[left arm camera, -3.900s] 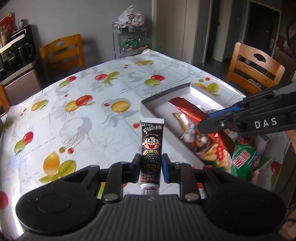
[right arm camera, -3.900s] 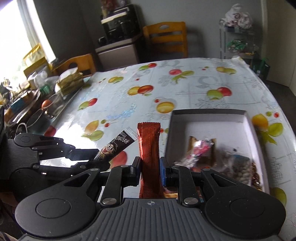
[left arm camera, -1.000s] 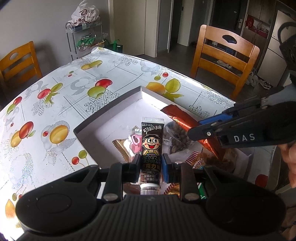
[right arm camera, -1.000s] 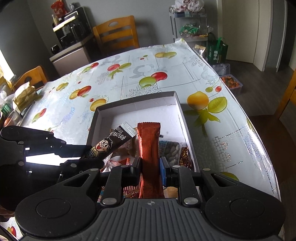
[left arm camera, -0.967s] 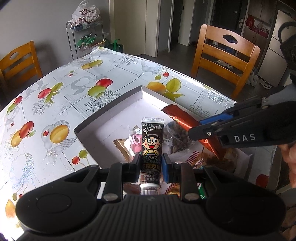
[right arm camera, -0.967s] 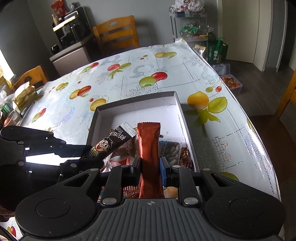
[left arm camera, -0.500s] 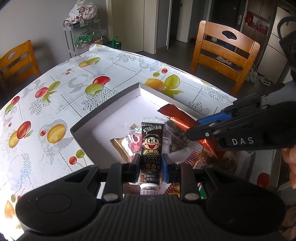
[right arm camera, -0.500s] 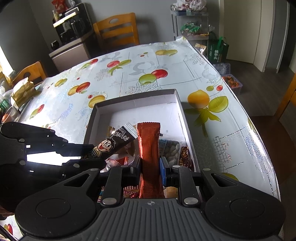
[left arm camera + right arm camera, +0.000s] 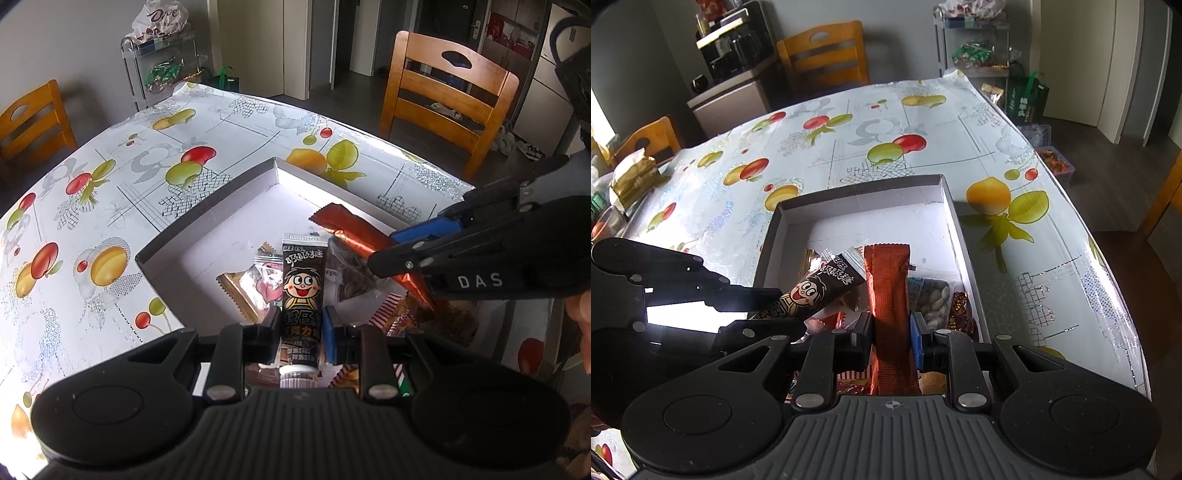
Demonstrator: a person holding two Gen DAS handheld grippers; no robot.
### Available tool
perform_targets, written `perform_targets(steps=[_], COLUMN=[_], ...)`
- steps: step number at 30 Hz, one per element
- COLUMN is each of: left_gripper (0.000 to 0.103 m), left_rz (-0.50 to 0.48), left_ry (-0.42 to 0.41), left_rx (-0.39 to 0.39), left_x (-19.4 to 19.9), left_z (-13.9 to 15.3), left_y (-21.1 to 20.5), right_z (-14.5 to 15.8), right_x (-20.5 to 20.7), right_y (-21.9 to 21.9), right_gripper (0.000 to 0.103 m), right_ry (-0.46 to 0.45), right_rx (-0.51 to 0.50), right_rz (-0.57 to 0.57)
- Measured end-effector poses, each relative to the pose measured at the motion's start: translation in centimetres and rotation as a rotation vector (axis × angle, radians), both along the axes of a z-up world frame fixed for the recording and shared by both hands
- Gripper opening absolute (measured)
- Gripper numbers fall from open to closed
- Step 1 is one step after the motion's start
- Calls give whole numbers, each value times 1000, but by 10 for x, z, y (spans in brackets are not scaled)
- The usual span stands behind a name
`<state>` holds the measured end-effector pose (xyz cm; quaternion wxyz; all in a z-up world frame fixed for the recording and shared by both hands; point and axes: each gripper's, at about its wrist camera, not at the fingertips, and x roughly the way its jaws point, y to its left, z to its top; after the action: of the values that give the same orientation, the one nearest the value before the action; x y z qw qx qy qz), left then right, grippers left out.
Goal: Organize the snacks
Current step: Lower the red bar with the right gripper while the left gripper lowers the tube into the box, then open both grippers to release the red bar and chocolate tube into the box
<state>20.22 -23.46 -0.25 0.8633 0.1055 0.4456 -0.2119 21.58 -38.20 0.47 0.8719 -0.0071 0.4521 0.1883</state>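
My left gripper [image 9: 301, 326] is shut on a dark tube snack with a cartoon face [image 9: 303, 284], held upright above the near part of a shallow white box [image 9: 207, 210]. The tube [image 9: 812, 290] also shows in the right wrist view, slanting in from the left. My right gripper [image 9: 891, 328] is shut on a long red-brown foil bar [image 9: 888, 291], hanging over the same box [image 9: 857, 192]. That bar [image 9: 354, 230] sticks out of the right gripper at the right of the left wrist view. Several wrapped snacks [image 9: 934, 295] lie in the box below both grippers.
The box sits on a table with a fruit-print cloth [image 9: 110, 184]. Wooden chairs stand at the far sides [image 9: 443, 88] [image 9: 823, 55]. A wire rack with bags [image 9: 162, 70] is beyond the table. Packets lie at the table's left edge [image 9: 631, 177].
Since about four seconds ago both grippers have come from beside the box to over it, still holding their snacks. Over the last second they drifted only slightly further across it.
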Motion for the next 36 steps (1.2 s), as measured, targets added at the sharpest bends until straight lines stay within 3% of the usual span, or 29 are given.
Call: perform_targets(steps=[10,21,28,30,32,36], left_gripper=[22,22,22,27,42,55], left_rz=[-15,-11,-7,-1,6,14], left_ry=[-21,-30,-41,-46,-58,-78], left_rx=[6,0,-2,-1,-1,-3], left_x=[-2,-6,-10,-12,-15,-20], left_z=[4,9,14,15,18,23], left_y=[-2,1,1,1,1,2], right_z=[0,7,12,13,15,18], right_x=[3,1,-5,-7,-10,-14], right_y=[0,-2,-3,-4,-4,-5], right_gripper=[24,35,37,40,41,41], right_ry=[-4,-24,-36,-39,-44,-51], right_rx=[0,9,12,14,14,17], right_rz=[-3,-16,-24,-26,-29,-32])
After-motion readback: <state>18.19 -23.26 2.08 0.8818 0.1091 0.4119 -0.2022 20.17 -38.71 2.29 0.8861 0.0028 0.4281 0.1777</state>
